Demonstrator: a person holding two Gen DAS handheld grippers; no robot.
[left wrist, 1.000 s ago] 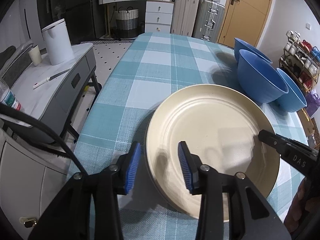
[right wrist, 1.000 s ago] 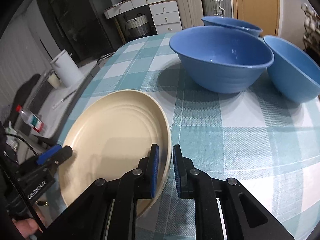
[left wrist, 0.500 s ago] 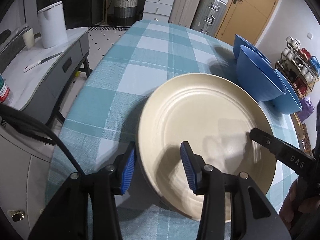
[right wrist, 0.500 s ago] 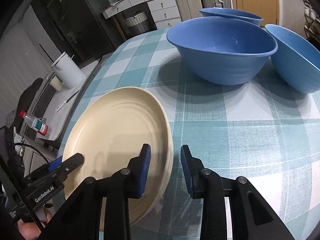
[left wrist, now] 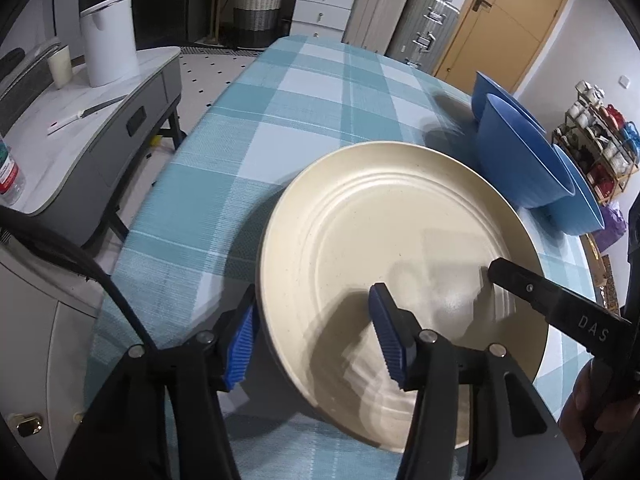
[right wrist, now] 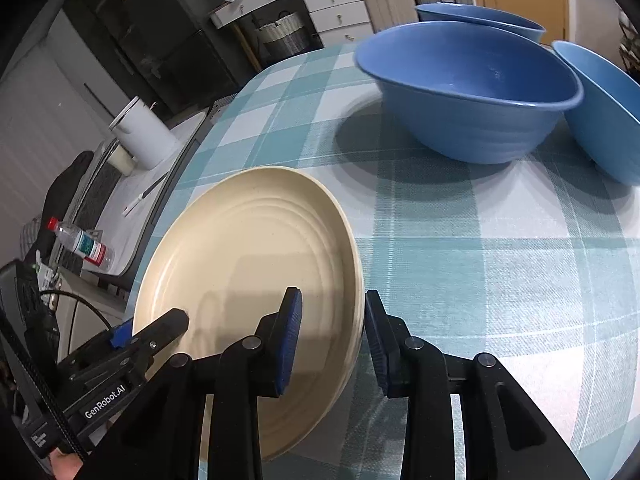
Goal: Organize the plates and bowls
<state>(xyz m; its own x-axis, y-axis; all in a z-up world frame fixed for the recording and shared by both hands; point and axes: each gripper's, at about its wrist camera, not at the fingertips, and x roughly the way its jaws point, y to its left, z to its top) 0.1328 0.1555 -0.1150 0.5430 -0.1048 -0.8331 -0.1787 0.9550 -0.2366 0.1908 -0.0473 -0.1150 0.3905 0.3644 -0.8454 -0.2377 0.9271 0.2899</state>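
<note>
A stack of cream plates (left wrist: pixel 400 248) lies on the teal checked tablecloth (left wrist: pixel 304 120); it also shows in the right wrist view (right wrist: pixel 248 264). My left gripper (left wrist: pixel 316 340) is open, its jaws straddling the stack's near-left rim. My right gripper (right wrist: pixel 332 340) is open, its jaws straddling the opposite rim; one of its fingers (left wrist: pixel 552 300) shows over the plate in the left wrist view. Three blue bowls stand behind the plates: a middle one (right wrist: pixel 468 88), a far one (right wrist: pixel 480 20) and a right one (right wrist: pixel 608 108).
A grey side table (left wrist: pixel 80 140) stands left of the dining table with a white canister (left wrist: pixel 108 40), a cup (left wrist: pixel 60 68) and a water bottle (right wrist: pixel 82 242). Suitcases (left wrist: pixel 400 40), drawers and a door stand at the back. A rack of cups (left wrist: pixel 600 148) is at right.
My right gripper has opened from nearly shut on the plate rim to wide open. Both grippers have drawn back and risen a little; the left jaws stay open around the rim.
</note>
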